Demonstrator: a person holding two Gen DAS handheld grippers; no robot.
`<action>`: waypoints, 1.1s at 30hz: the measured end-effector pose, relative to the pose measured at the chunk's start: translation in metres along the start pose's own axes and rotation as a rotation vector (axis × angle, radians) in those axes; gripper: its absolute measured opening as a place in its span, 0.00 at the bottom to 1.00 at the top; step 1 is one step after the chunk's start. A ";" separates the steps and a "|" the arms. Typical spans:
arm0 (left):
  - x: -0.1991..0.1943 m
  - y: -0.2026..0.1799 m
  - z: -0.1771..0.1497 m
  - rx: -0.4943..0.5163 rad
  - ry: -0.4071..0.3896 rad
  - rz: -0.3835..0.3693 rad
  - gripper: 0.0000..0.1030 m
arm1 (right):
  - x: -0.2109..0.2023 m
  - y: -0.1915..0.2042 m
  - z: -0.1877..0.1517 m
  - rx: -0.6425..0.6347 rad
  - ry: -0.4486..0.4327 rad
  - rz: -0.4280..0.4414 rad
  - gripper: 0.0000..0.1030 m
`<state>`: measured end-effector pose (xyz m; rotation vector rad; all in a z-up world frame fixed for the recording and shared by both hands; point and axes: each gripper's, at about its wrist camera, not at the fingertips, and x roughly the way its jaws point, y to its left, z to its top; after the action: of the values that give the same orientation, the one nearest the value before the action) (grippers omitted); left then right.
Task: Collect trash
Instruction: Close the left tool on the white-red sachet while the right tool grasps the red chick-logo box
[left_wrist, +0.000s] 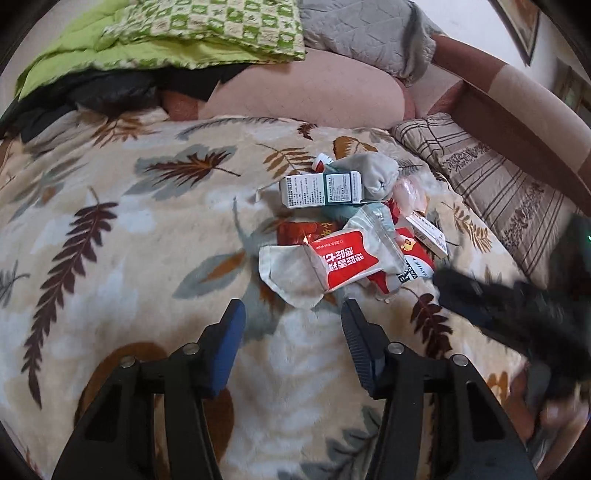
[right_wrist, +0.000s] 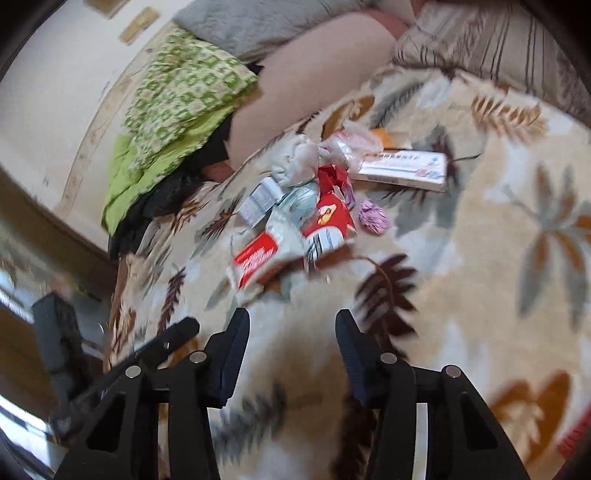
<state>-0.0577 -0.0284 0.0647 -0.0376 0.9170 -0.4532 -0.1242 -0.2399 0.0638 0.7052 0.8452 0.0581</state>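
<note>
Left wrist view: the left gripper (left_wrist: 293, 314) hovers above a leaf-patterned blanket (left_wrist: 110, 229), its jaws spread apart with nothing between them. Just ahead of the fingertips lies the trash pile (left_wrist: 347, 229), sitting toward the far right part of the blanket, near a striped pillow (left_wrist: 491, 192) at the blanket's right edge. Nearest the gripper is a crumpled white-and-red wet-wipe packet (left_wrist: 332, 264) with red panels and white lettering, its torn end flared open. Behind it stands a white and teal carton (left_wrist: 320, 190) printed with fine text, lying on its side. A balled grey-white cloth or tissue (left_wrist: 376, 175) rests against the carton's far end. A slim white box (left_wrist: 426, 234) lies at the pile's right, partly under red wrappers. The right gripper (left_wrist: 480, 299) shows as a dark, blurred shape coming in from the right, just beside the pile.

In the right wrist view, which is motion-blurred, the right gripper (right_wrist: 291, 317) also has its jaws apart and empty, above the blanket short of the pile. Here a red snack bag (right_wrist: 330, 218) with a cartoon face, a crumpled purple wrapper (right_wrist: 375, 216) and a long white box (right_wrist: 402, 170) are visible. A green checked quilt (right_wrist: 177, 92) is heaped beyond the blanket's far edge.
</note>
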 end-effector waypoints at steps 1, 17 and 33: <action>0.003 -0.001 0.001 0.016 0.006 0.002 0.52 | 0.011 -0.004 0.008 0.025 -0.007 0.004 0.51; 0.061 -0.057 0.014 0.249 0.034 0.024 0.73 | 0.019 -0.028 0.033 0.087 -0.092 0.001 0.03; 0.049 -0.102 0.014 0.425 -0.069 -0.063 0.85 | -0.004 -0.067 0.038 0.195 -0.139 -0.063 0.12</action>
<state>-0.0584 -0.1424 0.0594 0.3047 0.7386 -0.6934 -0.1151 -0.3137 0.0437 0.8546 0.7450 -0.1308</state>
